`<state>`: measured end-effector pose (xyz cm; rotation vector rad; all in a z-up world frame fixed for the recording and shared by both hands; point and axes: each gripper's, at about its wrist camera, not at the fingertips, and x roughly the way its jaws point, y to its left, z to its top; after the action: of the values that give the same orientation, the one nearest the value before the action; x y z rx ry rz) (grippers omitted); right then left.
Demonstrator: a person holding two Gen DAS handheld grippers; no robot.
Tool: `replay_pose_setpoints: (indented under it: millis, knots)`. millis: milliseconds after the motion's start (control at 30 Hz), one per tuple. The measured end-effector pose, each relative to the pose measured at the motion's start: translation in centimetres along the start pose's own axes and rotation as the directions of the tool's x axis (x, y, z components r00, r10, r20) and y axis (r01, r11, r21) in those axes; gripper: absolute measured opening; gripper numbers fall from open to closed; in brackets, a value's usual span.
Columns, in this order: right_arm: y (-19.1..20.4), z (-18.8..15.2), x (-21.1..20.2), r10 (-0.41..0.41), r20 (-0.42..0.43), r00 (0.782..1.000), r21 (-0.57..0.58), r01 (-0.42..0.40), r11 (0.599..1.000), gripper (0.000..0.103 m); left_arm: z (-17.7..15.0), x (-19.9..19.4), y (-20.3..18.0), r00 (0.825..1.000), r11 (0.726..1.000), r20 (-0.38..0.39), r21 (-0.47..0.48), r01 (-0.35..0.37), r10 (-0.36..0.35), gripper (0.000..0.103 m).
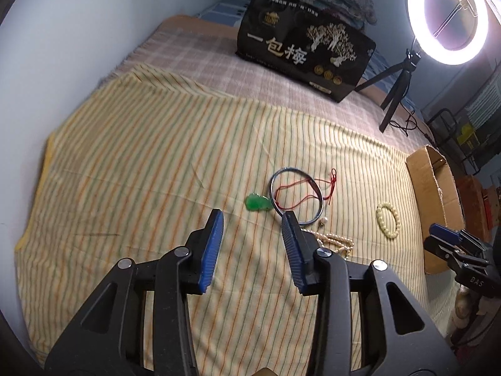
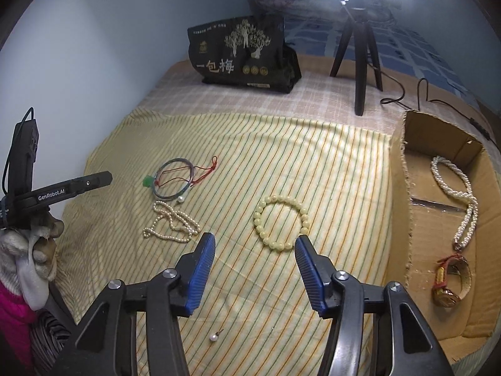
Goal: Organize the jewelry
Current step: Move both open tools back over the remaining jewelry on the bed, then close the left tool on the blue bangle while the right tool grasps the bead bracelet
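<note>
On the striped cloth lie a green pendant on a red cord, a thin bangle, a pearl strand and a pale bead bracelet. My left gripper hovers open just short of the pendant and bangle, nothing between its fingers. In the right wrist view the bead bracelet lies just beyond my open right gripper. The pearl strand, bangle and pendant lie further left. A single pearl earring rests under the gripper.
A cardboard box at the right holds a twisted pearl necklace and a gold watch. A black snack bag and a ring light tripod stand at the back. A gloved hand is at the left.
</note>
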<state>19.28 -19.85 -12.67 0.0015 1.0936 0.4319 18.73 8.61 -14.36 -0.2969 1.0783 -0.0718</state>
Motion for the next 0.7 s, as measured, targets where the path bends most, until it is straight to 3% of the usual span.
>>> replay_pose_setpoints:
  millis: [233,700]
  knots:
    - [0.7,0.6,1.6,0.018,-0.032,0.999,-0.013,-0.018,1.000,0.049,0.1,2.4,-0.4,0.996,0.995,-0.068,-0.081,0.056,-0.061,0.032]
    - [0.7,1.3,4.4,0.014,-0.084,0.996,-0.020,-0.015,1.000,0.040,0.8,6.8,-1.8,0.989,0.988,-0.141,-0.156,0.009,-0.032,0.027]
